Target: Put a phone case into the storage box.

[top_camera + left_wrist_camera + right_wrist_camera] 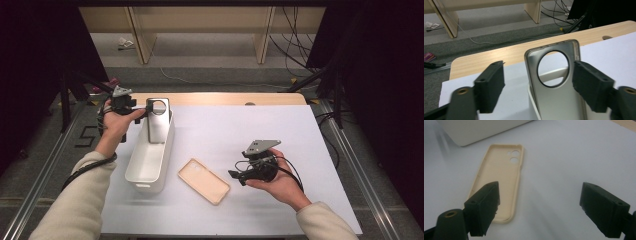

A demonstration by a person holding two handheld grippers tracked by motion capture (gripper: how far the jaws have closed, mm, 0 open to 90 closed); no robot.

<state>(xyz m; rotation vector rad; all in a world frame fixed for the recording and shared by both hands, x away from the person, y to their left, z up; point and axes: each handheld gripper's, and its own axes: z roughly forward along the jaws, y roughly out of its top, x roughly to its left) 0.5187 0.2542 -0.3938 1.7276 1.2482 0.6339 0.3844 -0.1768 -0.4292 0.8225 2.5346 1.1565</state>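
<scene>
Gripper (537,87) open — grey case (554,82) between.

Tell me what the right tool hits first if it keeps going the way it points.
Probably the beige phone case lying flat on the white table; the right tool stands open just short of it, the case nearer one side. Depth is unclear.

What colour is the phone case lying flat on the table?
Pale beige phone case; right gripper view shows it best.

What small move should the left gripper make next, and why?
Probably draw the left gripper back from the grey phone case. Its jaws stand apart, the left one clear of the case, which already stands in the white bin leaning on the far wall. The beige phone case still lies on the table.
</scene>
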